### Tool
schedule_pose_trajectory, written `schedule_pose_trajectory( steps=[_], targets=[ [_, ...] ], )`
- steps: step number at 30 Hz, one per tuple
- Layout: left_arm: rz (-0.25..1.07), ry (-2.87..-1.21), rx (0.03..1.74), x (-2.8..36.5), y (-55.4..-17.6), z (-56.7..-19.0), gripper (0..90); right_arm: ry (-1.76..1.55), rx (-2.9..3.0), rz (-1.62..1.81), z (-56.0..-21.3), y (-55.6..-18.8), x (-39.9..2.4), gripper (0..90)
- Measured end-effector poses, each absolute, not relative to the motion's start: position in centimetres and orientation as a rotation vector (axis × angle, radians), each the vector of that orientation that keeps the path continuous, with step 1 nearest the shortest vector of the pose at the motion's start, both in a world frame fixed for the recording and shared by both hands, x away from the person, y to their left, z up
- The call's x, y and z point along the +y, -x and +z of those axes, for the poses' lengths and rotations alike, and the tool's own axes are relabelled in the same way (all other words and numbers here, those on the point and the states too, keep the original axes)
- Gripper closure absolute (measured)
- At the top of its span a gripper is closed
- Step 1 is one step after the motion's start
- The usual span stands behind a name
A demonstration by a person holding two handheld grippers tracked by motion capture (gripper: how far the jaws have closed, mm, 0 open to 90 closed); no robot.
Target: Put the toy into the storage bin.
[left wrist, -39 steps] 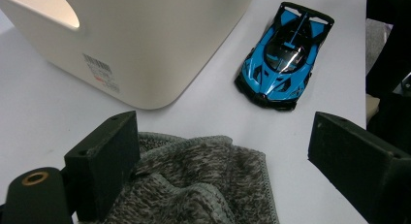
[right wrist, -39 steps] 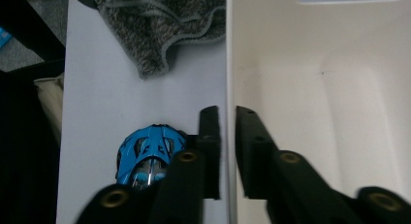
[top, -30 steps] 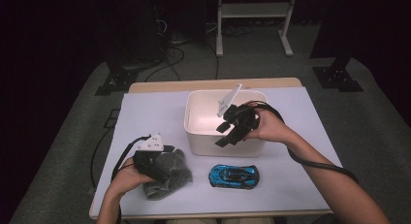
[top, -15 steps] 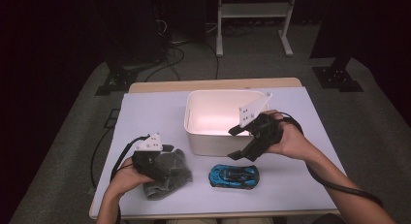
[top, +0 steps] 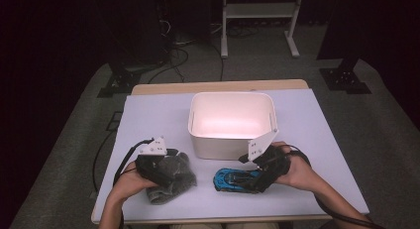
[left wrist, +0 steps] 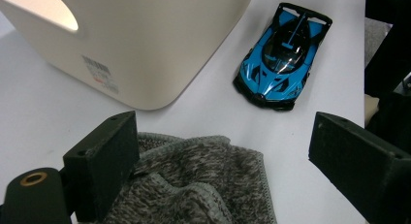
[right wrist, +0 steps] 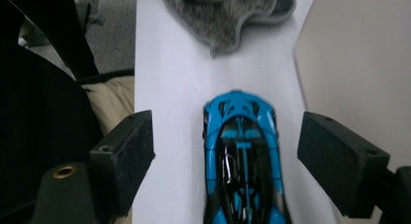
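My right gripper (right wrist: 225, 156) has just been opening — its jaws stand wide on either side of the blue toy car (right wrist: 242, 161), not touching it. My left gripper (left wrist: 218, 170) hangs open over the grey cloth (left wrist: 194, 185). Beyond both sits the white bin (top: 233, 120).

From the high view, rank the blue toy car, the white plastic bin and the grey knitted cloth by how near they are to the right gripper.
Seen from the right gripper:
1. Blue toy car: between its open jaws, at the table's near edge.
2. White plastic bin: just beyond, toward the table's middle.
3. Grey knitted cloth: farthest, off to the left under the left gripper.
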State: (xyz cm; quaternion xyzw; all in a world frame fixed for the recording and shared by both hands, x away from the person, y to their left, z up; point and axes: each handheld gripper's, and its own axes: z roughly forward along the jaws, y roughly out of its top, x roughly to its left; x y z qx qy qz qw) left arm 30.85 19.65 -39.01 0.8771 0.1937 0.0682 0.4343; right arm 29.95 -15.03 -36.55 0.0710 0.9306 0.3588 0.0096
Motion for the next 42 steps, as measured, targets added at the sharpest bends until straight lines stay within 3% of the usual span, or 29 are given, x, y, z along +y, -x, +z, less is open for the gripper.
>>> schedule_pose_trajectory(
  steps=[15,42],
  targets=[
    [0.163,-2.186,0.483,19.6,-30.8,-39.2,9.9,-0.267,2.96,1.006,-42.2,-31.3,-14.3,16.8],
    [0.158,-2.196,0.476,19.5,-30.9,-39.4,10.0,-0.228,2.937,0.956,-45.1,-31.8,-13.3,13.9]
  ],
)
